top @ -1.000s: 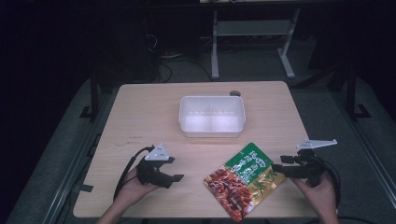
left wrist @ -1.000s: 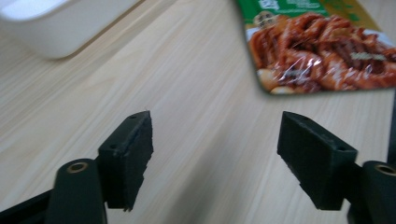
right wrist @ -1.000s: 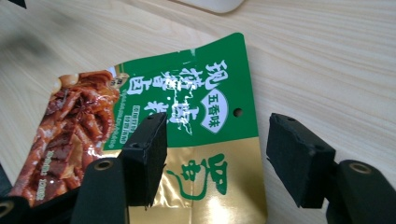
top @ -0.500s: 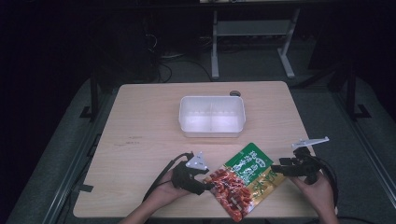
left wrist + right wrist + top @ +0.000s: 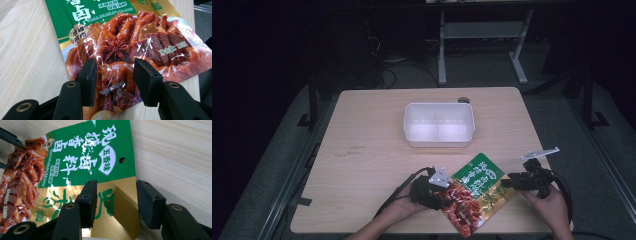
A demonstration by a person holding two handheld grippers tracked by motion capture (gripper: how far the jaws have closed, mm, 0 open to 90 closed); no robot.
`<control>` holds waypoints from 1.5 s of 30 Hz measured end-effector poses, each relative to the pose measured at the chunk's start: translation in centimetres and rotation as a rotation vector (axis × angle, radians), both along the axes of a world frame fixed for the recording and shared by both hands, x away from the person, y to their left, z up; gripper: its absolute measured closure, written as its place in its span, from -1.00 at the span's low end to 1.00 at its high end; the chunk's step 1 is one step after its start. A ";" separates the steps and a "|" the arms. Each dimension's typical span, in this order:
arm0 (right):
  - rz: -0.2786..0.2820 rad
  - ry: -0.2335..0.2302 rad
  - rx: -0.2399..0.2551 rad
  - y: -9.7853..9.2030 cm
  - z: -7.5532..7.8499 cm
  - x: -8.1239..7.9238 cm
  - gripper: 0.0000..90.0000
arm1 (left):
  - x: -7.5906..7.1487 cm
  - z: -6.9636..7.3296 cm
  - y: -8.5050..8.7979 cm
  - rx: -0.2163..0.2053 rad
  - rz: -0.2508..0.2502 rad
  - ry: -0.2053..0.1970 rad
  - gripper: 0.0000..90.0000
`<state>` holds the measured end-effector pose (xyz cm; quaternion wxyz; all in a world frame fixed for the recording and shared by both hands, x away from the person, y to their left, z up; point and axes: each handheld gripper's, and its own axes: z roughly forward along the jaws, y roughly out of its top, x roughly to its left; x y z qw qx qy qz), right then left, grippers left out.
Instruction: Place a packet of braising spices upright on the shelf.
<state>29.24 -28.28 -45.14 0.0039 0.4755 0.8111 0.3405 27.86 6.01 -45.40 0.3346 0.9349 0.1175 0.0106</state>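
A green, gold and red food pouch (image 5: pixel 474 192) lies flat near the table's front edge. My left gripper (image 5: pixel 444 199) sits at its left side, open, with both jaws standing over the pouch's red lower part (image 5: pixel 117 62). At the pouch's right edge my right gripper (image 5: pixel 506 183) is open too, its jaws astride the gold corner of the pouch (image 5: pixel 117 202). Neither pair of jaws is closed on the pouch.
A white plastic tub (image 5: pixel 439 124) stands empty at the table's middle, beyond the pouch. A small dark round hole (image 5: pixel 463 100) marks the tabletop behind it. Bare wood (image 5: pixel 362 150) spreads to the left. Metal stand legs (image 5: pixel 482 45) are on the floor behind.
My left gripper has slid right across the table to the pouch's left side. The right gripper has edged slightly left onto the pouch's right corner. The pouch stays put.
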 end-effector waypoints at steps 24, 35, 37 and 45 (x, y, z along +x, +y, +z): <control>0.126 0.073 0.087 2.2 -0.4 0.8 0.98 | -0.2 -0.2 -0.1 0.000 0.003 -0.020 0.18; 0.116 0.079 0.161 1.6 0.7 0.9 1.00 | -0.1 0.8 1.0 -0.024 0.021 -0.028 0.06; 0.116 0.079 0.161 1.6 0.9 0.9 1.00 | -0.1 1.1 1.3 -0.030 0.026 -0.033 0.05; 0.132 0.066 0.167 2.0 3.2 0.7 1.00 | -0.1 1.9 3.1 -0.039 0.055 -0.050 -0.07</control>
